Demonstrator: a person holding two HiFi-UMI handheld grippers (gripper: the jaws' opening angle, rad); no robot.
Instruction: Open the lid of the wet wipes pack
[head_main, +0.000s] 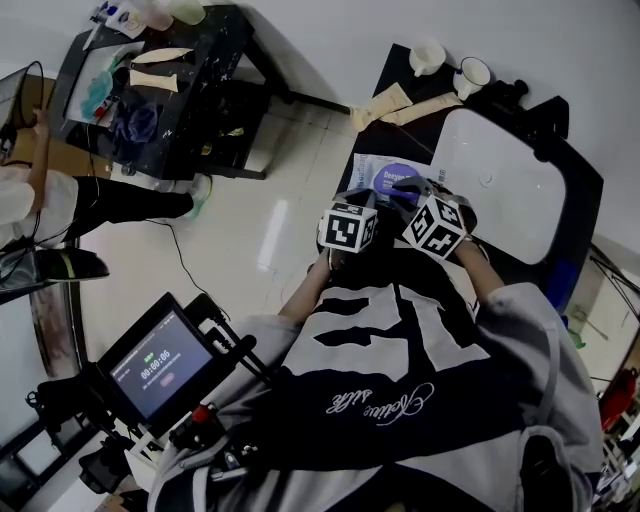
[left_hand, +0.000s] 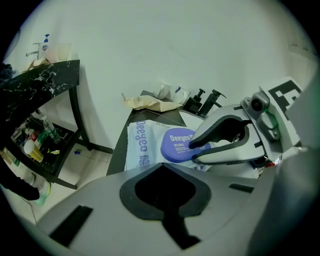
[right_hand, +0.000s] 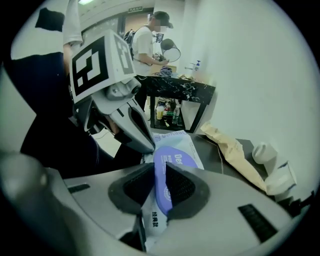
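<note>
The wet wipes pack (head_main: 372, 170) lies on a dark table (head_main: 395, 60), white with a round purple lid (head_main: 398, 177). In the right gripper view my right gripper (right_hand: 159, 172) is shut on the edge of the purple lid (right_hand: 162, 192), which stands tilted up between the pads. The left gripper view shows that right gripper (left_hand: 192, 146) pinching the lid (left_hand: 175, 142) from the right. My left gripper (left_hand: 162, 167) is shut, its tips at the near edge of the pack (left_hand: 140, 145). From the right gripper view, the left gripper (right_hand: 147, 148) touches the pack (right_hand: 175, 142).
A white basin (head_main: 500, 185) sits right of the pack. Crumpled brown paper (head_main: 400, 105) and white cups (head_main: 428, 55) lie at the table's far end. A cluttered black marble-top stand (head_main: 160, 80) is across the floor, with a person (head_main: 40, 200) beside it. A monitor rig (head_main: 160, 365) is near left.
</note>
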